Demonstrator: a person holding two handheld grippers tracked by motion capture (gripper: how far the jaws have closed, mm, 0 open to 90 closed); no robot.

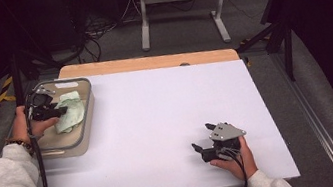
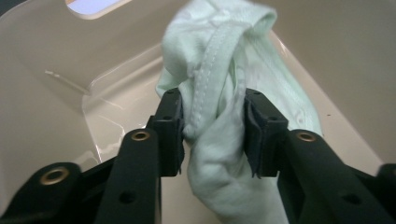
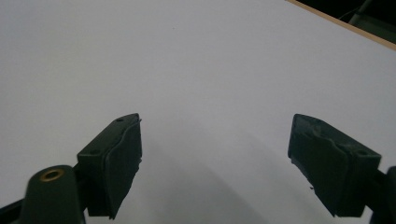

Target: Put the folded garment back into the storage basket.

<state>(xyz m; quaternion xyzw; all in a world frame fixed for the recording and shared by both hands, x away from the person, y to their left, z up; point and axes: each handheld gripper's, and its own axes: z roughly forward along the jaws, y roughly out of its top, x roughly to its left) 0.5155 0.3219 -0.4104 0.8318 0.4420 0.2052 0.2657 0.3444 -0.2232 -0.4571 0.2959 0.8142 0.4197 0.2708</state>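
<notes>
My left gripper is down inside the shallow beige plastic bin with rounded corners, which sits at the left edge of the white-topped table, and its two black jaws are clamped on a pale mint-green piece of cloth with a stitched hem. In the left gripper view the fabric is bunched between the pads, the hem band running up over the fold above them and more cloth hanging loose below toward the bin's floor. From the high view I see that same left gripper over the bin's near-left part, the cloth lying crumpled against the middle of the bin, my left hand at the bin's outer side. My right gripper rests well apart from all that, on the bare table toward its near right corner, held in my right hand. Its jaws stand wide apart with nothing between them; in the right gripper view only the plain white surface lies ahead of the right gripper, with the table's wooden edge strip at the far corner.
</notes>
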